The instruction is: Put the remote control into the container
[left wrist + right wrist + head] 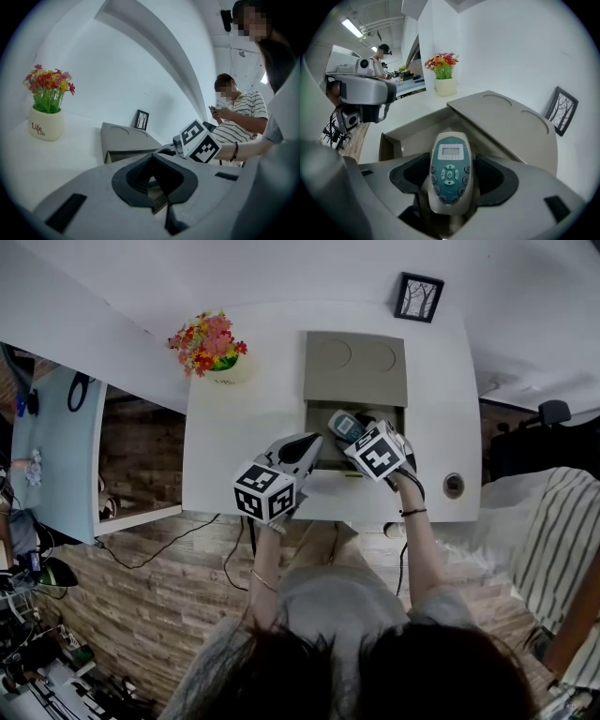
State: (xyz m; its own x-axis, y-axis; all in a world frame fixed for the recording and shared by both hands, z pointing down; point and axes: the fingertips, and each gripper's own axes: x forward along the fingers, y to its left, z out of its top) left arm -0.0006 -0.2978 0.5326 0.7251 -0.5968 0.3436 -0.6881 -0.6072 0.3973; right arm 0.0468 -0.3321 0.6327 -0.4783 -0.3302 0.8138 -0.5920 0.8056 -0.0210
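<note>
The remote control [344, 425] [450, 171] is light grey with a teal keypad and a small screen. My right gripper [354, 435] [450, 190] is shut on its lower half and holds it over the open front part of the grey container [354, 367] [506, 122]. The container's lid, with two round dents, is slid toward the back. My left gripper [311, 444] [157, 183] sits at the left front edge of the opening with its jaws shut. A sliver of tan surface shows between its pads, and whether they pinch the container's edge is not visible.
The container stands on a white table [234, 427]. A pot of flowers [211, 345] [46, 123] is at the back left and a small framed picture [418, 297] [565, 111] at the back right. A cable hole [454, 486] lies at the right. A person in a striped shirt [240, 117] stands beyond the table.
</note>
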